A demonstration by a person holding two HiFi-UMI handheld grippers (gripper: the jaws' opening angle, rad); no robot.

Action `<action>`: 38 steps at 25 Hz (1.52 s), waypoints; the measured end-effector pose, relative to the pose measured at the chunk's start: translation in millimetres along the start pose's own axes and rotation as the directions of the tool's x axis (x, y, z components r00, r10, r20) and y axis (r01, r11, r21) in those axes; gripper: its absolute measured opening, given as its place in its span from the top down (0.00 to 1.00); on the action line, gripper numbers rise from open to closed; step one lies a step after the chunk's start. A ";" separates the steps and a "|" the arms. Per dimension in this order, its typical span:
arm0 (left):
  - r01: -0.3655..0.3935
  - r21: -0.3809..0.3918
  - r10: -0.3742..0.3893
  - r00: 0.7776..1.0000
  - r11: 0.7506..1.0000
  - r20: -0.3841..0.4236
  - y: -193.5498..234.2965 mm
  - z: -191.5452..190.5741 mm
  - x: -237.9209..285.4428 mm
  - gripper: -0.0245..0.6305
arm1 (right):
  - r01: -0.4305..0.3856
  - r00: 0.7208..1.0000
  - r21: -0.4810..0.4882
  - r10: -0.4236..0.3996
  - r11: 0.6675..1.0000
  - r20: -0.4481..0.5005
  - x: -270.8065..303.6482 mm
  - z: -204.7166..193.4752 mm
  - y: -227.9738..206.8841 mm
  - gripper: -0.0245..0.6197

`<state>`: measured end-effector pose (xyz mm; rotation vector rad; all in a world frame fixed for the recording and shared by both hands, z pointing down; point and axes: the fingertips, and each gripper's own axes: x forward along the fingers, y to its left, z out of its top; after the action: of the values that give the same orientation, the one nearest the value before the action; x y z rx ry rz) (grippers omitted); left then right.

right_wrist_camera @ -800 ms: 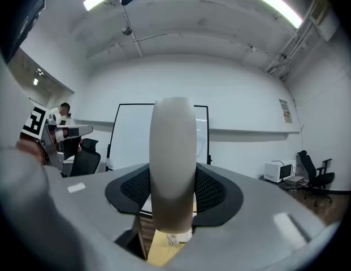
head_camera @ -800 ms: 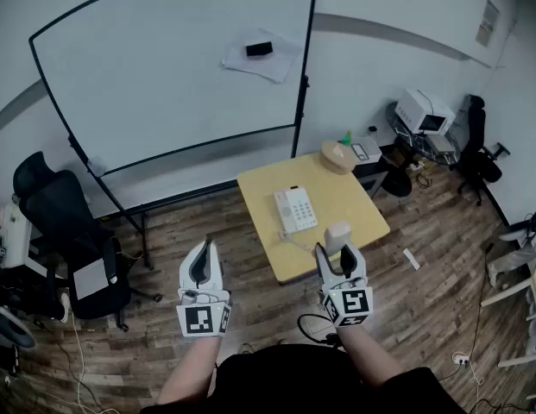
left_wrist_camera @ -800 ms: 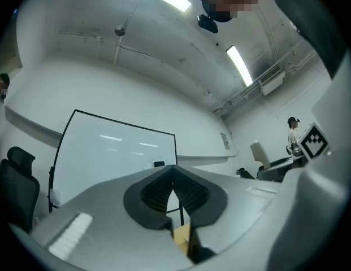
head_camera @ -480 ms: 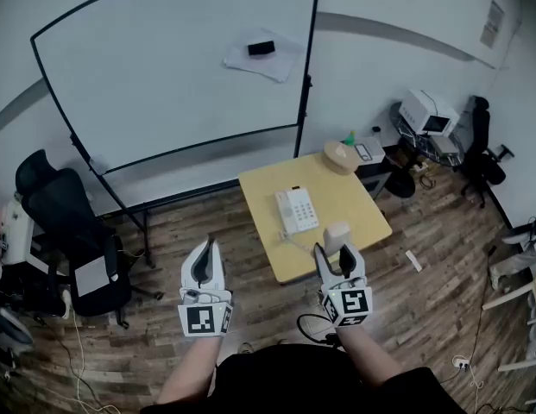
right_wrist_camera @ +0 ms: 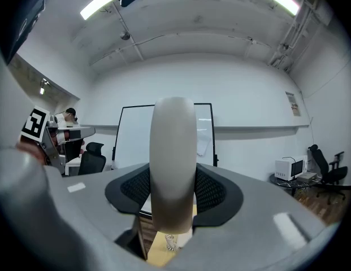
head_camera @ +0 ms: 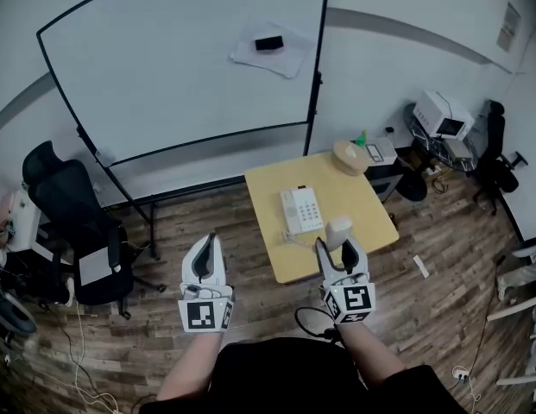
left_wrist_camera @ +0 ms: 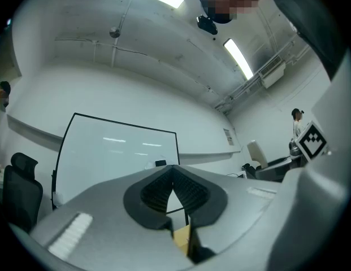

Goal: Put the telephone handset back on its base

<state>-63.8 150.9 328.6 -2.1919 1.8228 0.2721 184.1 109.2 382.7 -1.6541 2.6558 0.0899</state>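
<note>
A white telephone base with a keypad lies on a small yellow table. Its cream handset stands upright between the jaws of my right gripper, which is shut on it near the table's front edge. In the right gripper view the handset fills the gap between the black pads, and its coiled cord hangs below. My left gripper hovers over the wood floor left of the table, shut and holding nothing; its pads meet at the tips.
A large whiteboard on a stand is behind the table. A black office chair stands at the left. A tan hat rests on the table's far corner. A cart with a white appliance and another chair are at the right.
The view has shifted slightly, so the table and room sit a little further right and lower in the head view. Both grippers keep their places, with the handset still held.
</note>
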 end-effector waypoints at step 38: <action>0.204 -0.121 -0.218 0.969 0.971 -0.116 95.4 -176.9 270.1 0.96 | 0.124 0.951 0.009 -0.116 0.992 -0.288 265.6 -76.2 -57.4 0.62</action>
<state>-112.5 -174.3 401.2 -2.5092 1.6523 0.1925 119.9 -158.3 445.6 -1.9509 2.7267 -0.2024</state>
